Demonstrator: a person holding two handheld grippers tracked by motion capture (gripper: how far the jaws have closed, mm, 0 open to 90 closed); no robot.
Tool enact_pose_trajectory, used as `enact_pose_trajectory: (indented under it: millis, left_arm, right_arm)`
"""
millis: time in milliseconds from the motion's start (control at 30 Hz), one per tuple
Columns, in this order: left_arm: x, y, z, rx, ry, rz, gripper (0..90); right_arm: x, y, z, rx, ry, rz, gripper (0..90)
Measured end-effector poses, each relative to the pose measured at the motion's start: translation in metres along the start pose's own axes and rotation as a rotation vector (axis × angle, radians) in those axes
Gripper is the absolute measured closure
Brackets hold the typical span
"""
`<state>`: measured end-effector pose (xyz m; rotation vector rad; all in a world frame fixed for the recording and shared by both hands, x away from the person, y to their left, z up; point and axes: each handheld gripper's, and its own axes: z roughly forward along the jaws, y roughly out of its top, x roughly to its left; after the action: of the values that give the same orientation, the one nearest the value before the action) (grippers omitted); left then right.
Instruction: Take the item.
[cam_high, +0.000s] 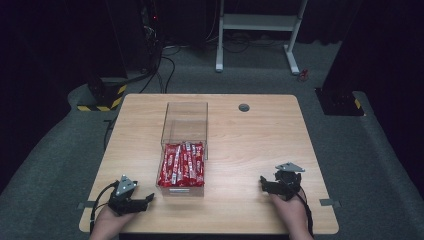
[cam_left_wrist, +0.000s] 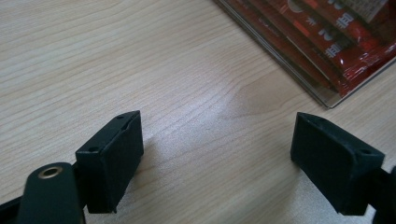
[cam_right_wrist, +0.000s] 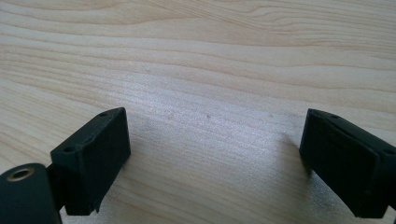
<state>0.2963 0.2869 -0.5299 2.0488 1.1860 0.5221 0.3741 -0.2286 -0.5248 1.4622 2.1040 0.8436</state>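
While both hands rest at the near edge of the wooden table, a gripper is held in each of them. At the near left, the left gripper is held low over the tabletop, pointing right toward the clear box; in the left gripper view its jaws are seen spread wide with bare wood between them, nothing being pinched, and a near corner of the box with its red packets is seen at the upper right. At the near right, the right gripper is held by the other hand, pointing left; its jaws are likewise seen spread wide in the right gripper view, with plain wood grain between them and nothing gripped. Between the two grippers, a little farther in and left of the table's middle, the clear box is set lengthwise, well apart from the right gripper and near the left one. Its near half is packed with red packets laid side by side, while its far half is seen through to the wood. Farther back, a small round grey cap is set into the tabletop near the far edge. Beyond the table, a white frame and dark cables are seen on the grey floor.
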Motion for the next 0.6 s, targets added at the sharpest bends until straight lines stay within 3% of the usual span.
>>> enact_pose_trajectory:
  millis: [600]
  left_arm:
    - [-0.0001, -0.0002, -0.0001, -0.002, -0.007, 0.007, 17.4]
  right_arm:
    - [0.0002, -0.0009, -0.0013, 0.000, 0.002, -0.005, 9.3]
